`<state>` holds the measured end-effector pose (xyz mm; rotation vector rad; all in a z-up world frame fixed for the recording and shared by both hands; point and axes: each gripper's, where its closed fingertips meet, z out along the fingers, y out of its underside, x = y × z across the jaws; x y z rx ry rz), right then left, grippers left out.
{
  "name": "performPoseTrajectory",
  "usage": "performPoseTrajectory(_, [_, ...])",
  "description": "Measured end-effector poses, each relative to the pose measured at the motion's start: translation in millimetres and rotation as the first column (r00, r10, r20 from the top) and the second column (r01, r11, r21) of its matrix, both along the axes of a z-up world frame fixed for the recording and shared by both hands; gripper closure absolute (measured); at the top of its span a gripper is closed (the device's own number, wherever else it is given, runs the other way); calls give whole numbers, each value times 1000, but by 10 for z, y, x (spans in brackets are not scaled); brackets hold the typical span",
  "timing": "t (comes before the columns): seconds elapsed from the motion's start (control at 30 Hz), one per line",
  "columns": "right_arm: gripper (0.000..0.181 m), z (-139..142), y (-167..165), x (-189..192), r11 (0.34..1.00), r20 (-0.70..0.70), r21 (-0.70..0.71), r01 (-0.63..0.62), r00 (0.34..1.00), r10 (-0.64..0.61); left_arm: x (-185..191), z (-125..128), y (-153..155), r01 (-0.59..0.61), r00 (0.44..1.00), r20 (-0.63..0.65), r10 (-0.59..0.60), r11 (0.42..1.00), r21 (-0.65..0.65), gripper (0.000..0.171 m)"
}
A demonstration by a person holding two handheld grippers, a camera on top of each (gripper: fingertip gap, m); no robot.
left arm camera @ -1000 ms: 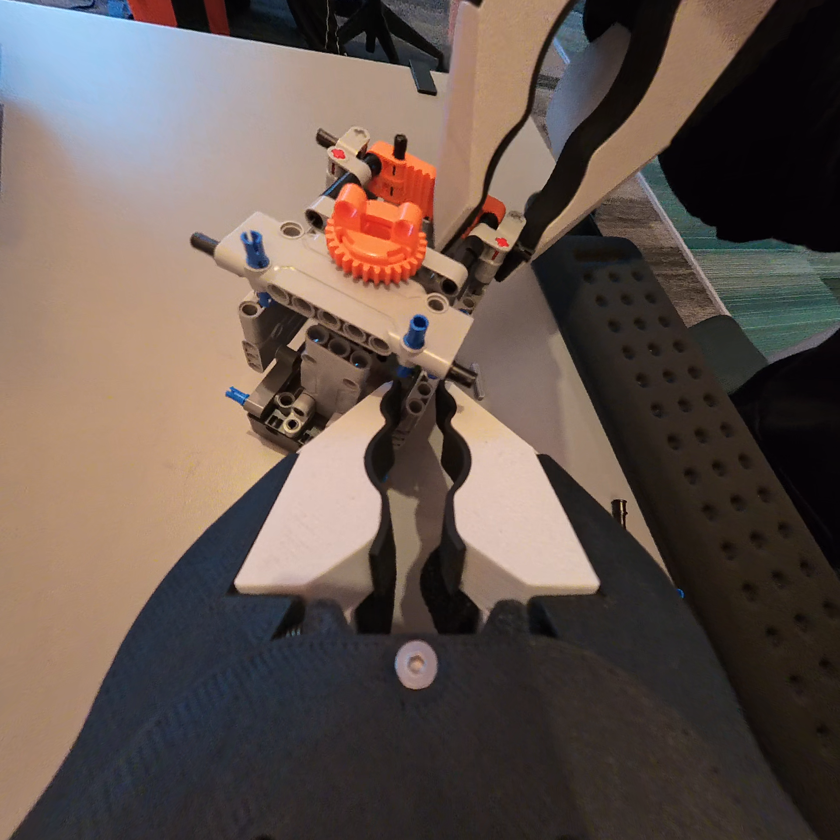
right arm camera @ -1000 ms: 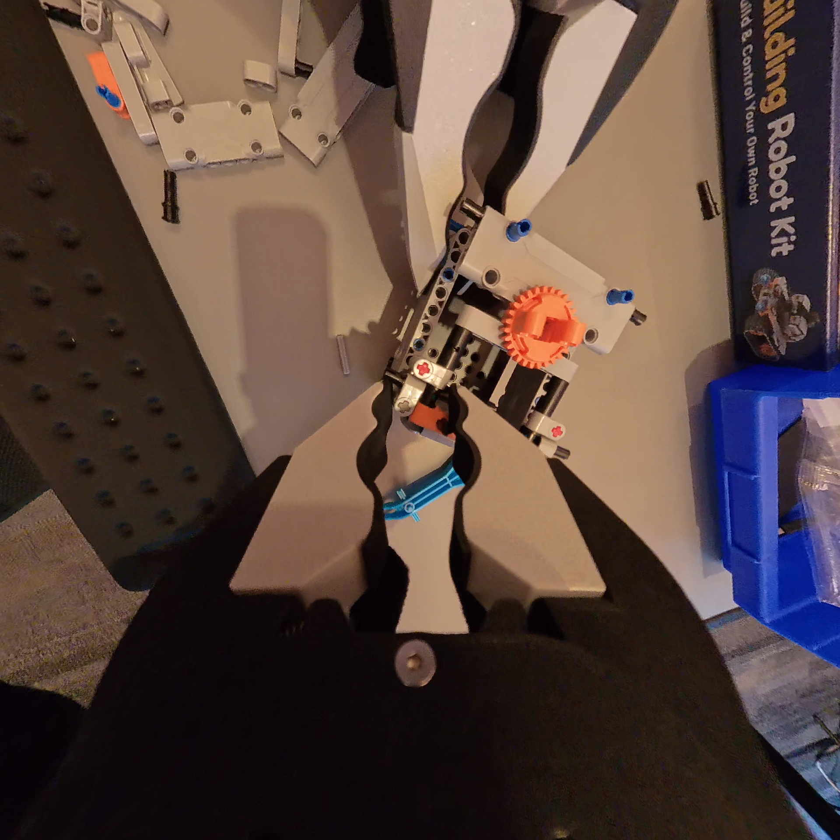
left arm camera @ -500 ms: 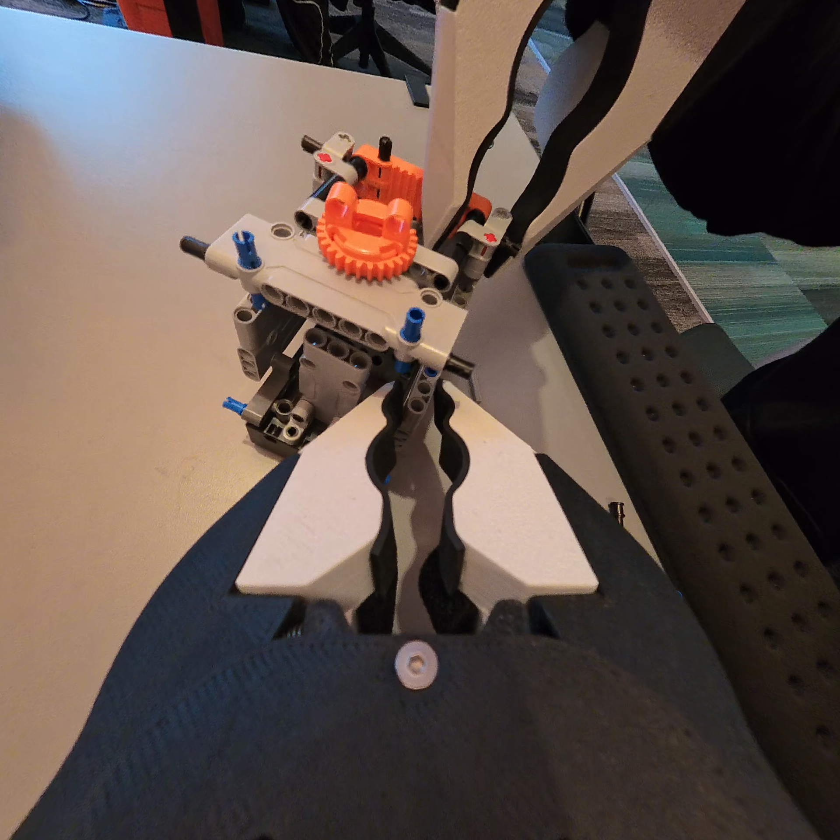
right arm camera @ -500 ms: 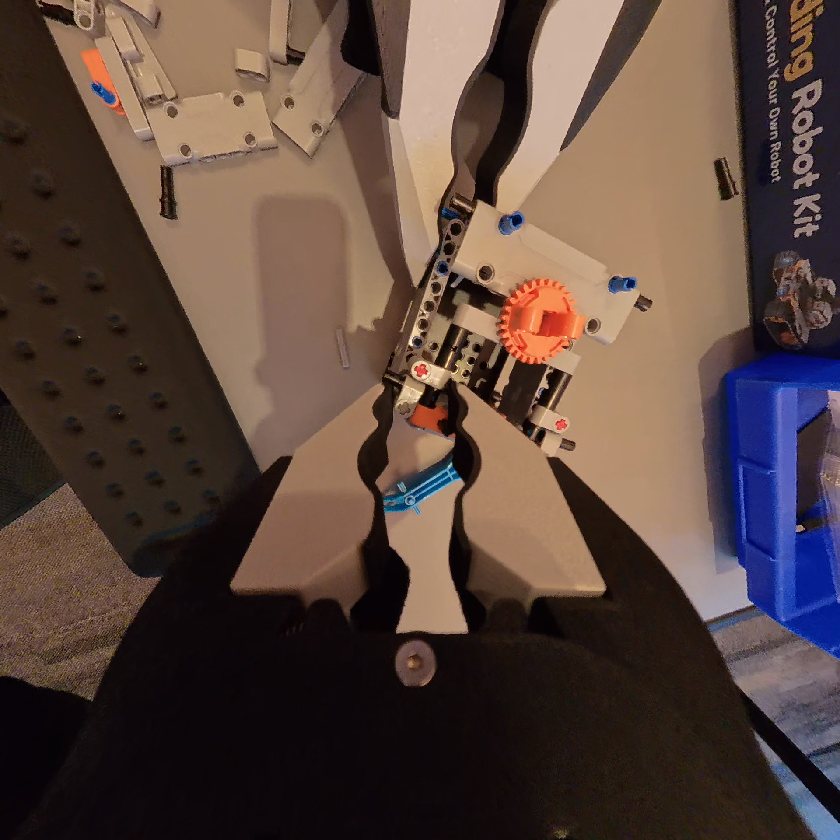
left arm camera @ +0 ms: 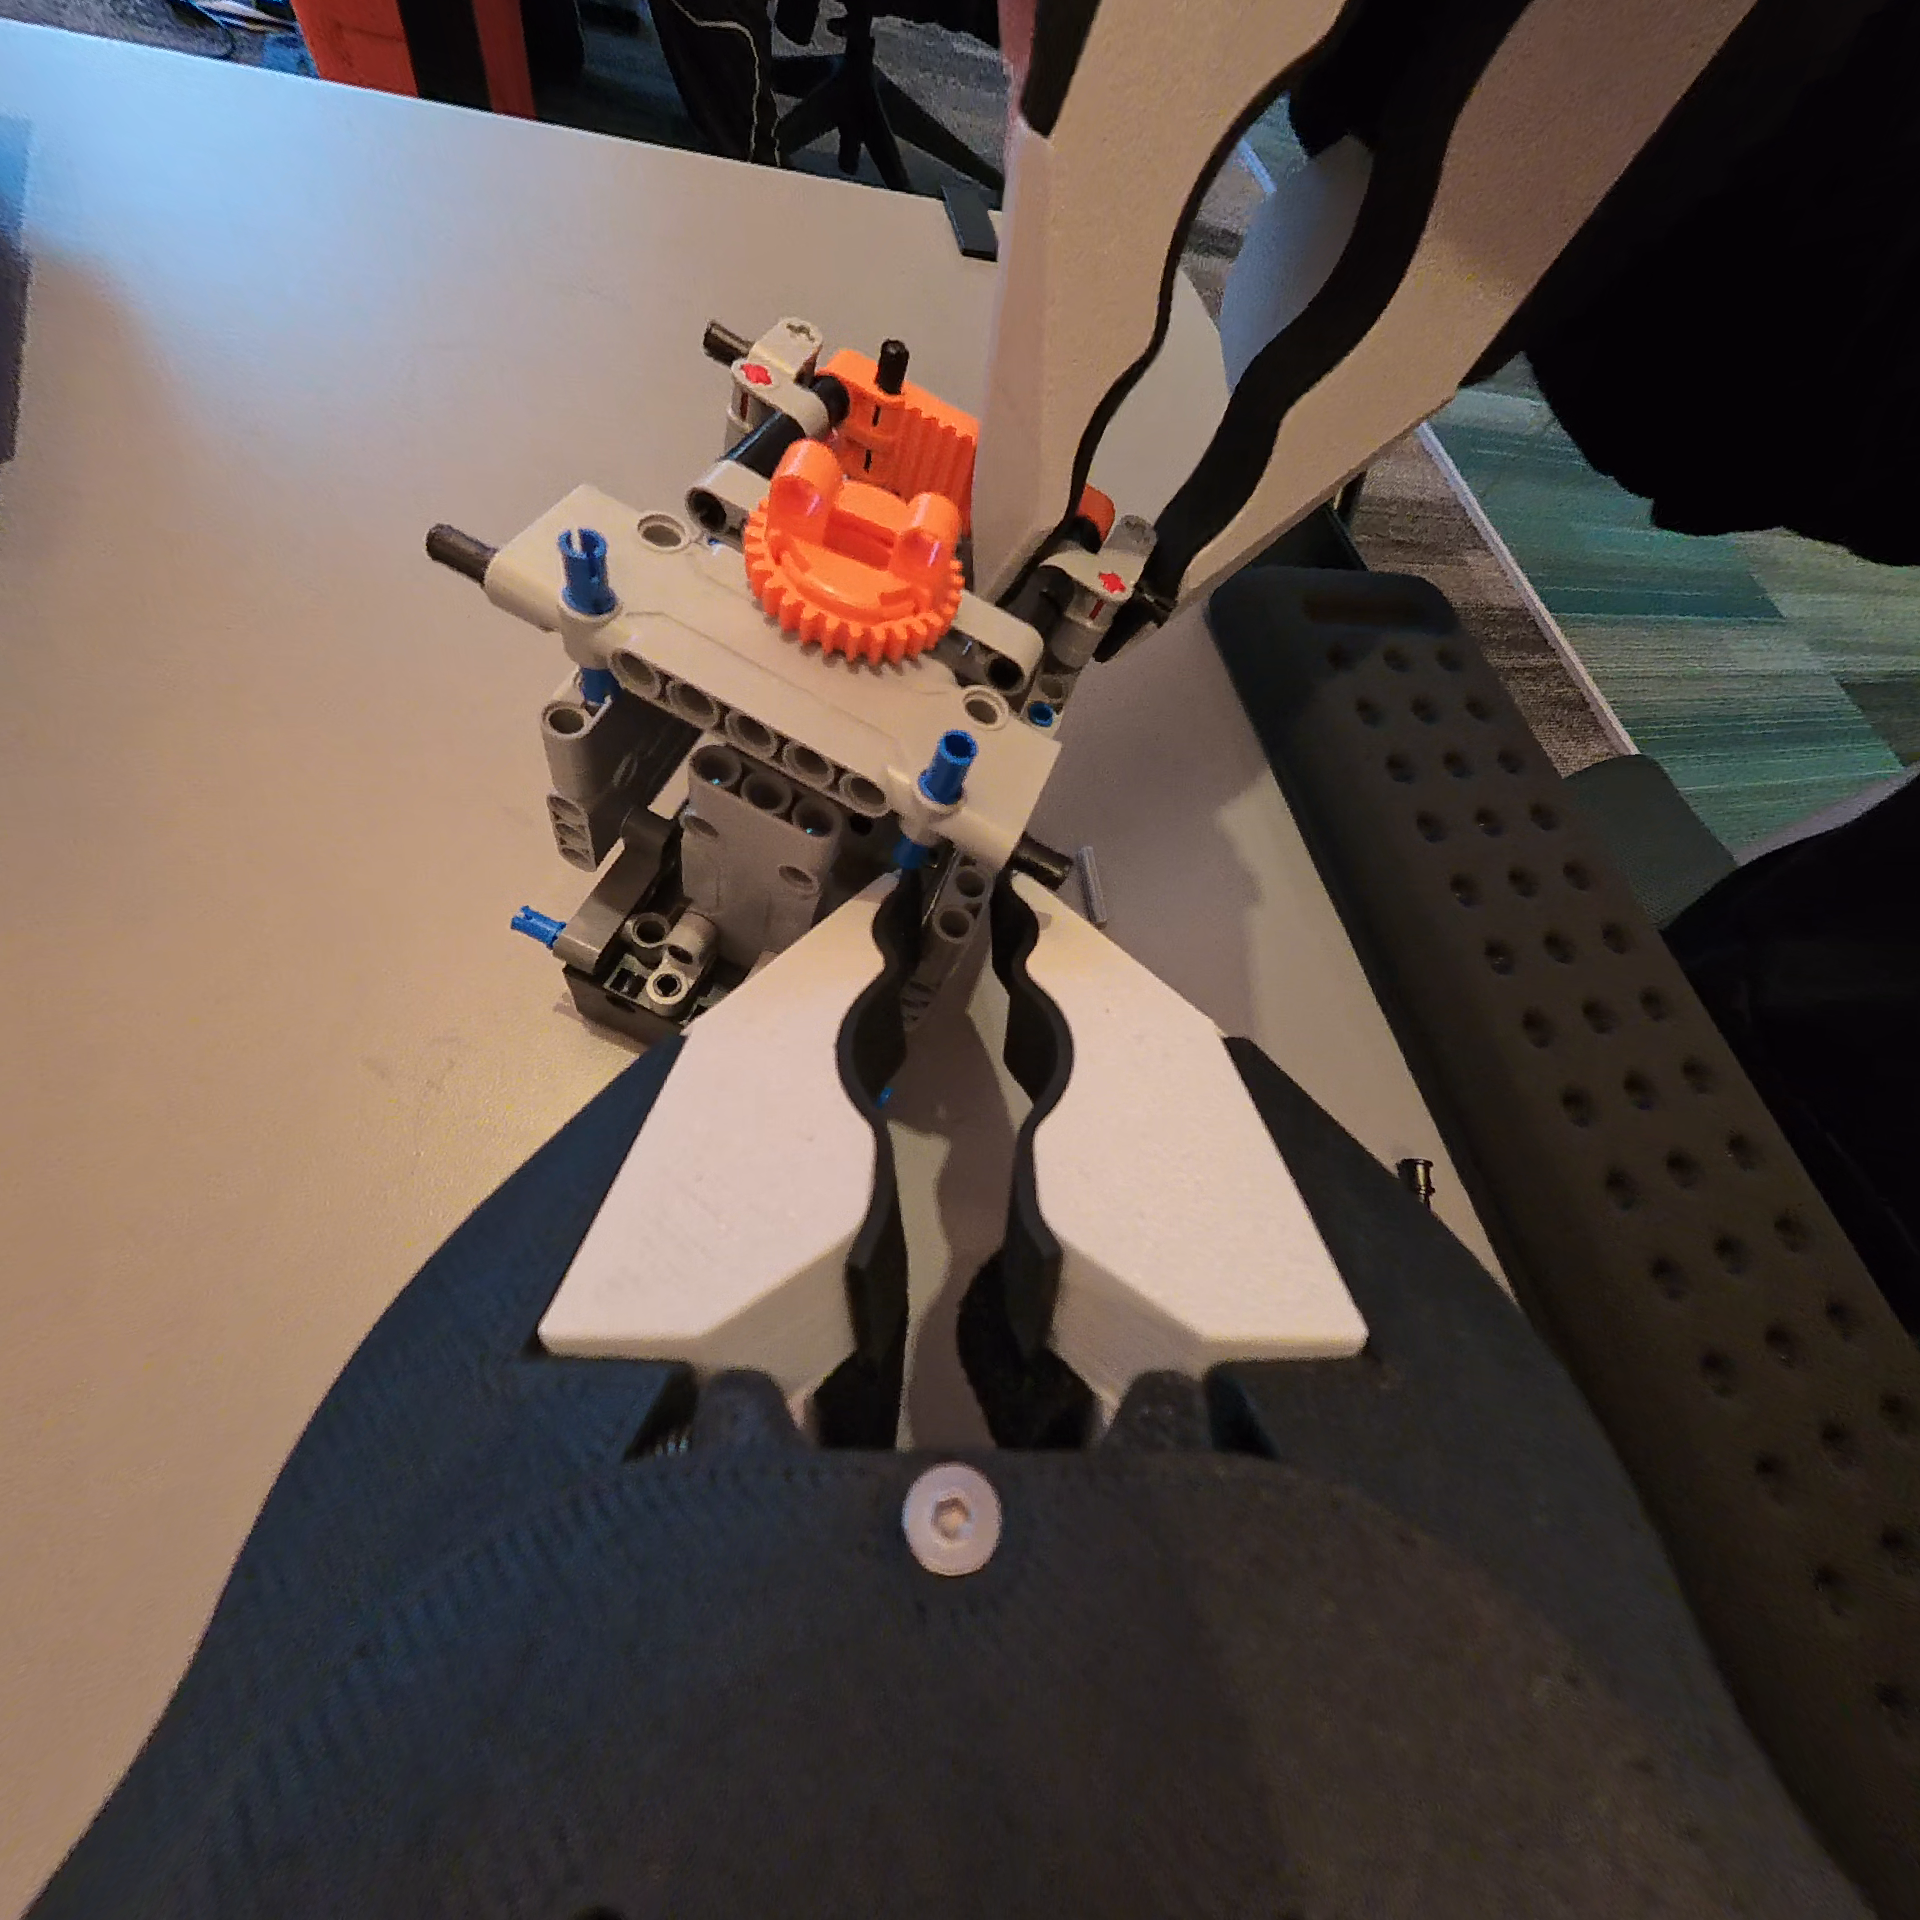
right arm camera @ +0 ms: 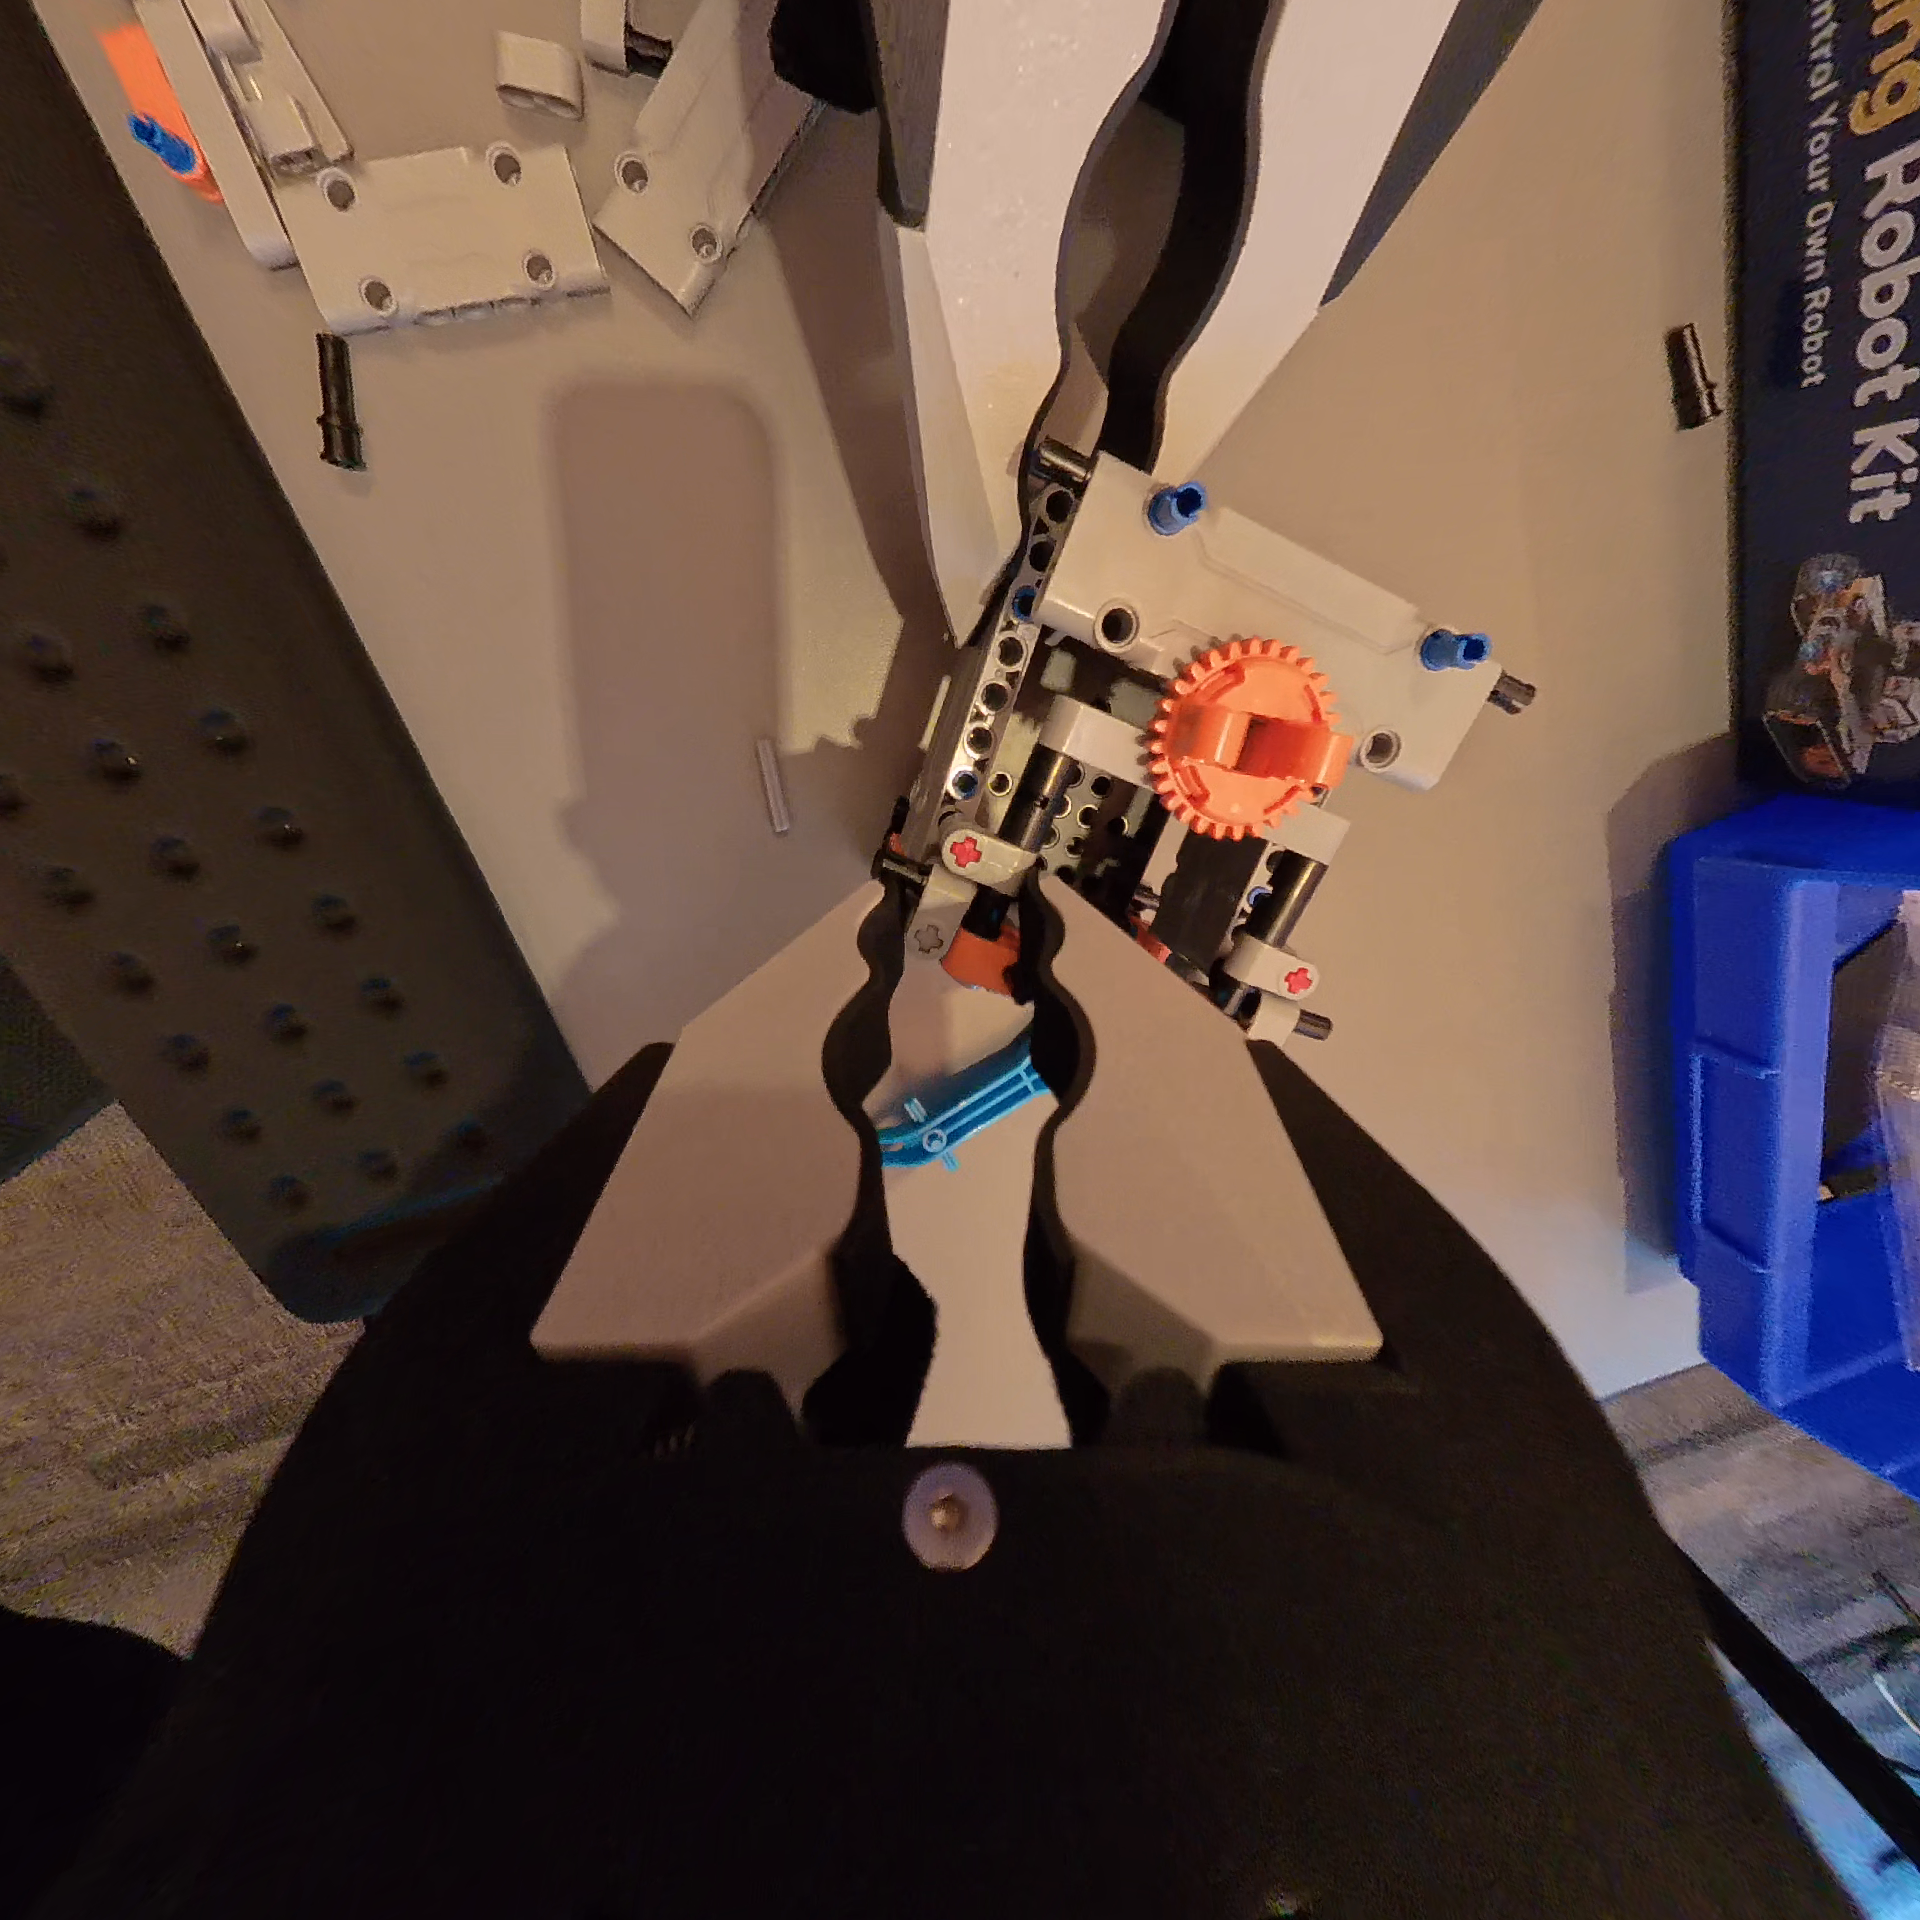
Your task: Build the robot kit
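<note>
A grey brick model (left arm camera: 790, 727) with an orange gear (left arm camera: 852, 561) on top sits at or just above the beige table (left arm camera: 260, 520); I cannot tell which. My left gripper (left arm camera: 945, 904) is shut on a thin grey holed beam at the model's near corner. My right gripper (left arm camera: 1101, 613) reaches in from the upper right and clamps the model's far side. In the right wrist view my right gripper (right arm camera: 961, 914) is shut on the model (right arm camera: 1195, 675) at a grey connector and an orange part. The left gripper (right arm camera: 1091, 447) holds the opposite corner.
A dark perforated panel (right arm camera: 156, 727) lies along the table edge and also shows in the left wrist view (left arm camera: 1558, 987). Loose grey plates (right arm camera: 447, 239), black pins (right arm camera: 341, 400), a small grey axle (right arm camera: 774, 784) and a light blue piece (right arm camera: 956, 1122) lie on the table. A blue bin (right arm camera: 1787, 1091) and a dark blue box (right arm camera: 1829, 364) stand at the right. My right fingertips sit around 5 centimeters from my left ones. From either gripper's tips it is about 8 centimeters to the small grey axle (right arm camera: 774, 784).
Both grippers stay shut on the model. The model and grippers have shifted only slightly over the table, and the table parts look a little closer in the right wrist view.
</note>
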<state>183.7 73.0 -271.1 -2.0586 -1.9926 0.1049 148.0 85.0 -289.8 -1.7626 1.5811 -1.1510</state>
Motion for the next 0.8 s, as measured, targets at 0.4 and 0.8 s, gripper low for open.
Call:
performPoseTrajectory(0.4, [152,40,-18,22,994,-57,86,74,996,-69,8,2,-57,-14,1000,-13,14,1000,2,160])
performPoseTrajectory(0.8, [121,208,-62,-30,982,52,188,-19,999,9,7,5,-46,-49,999,-10,49,999,10,162])
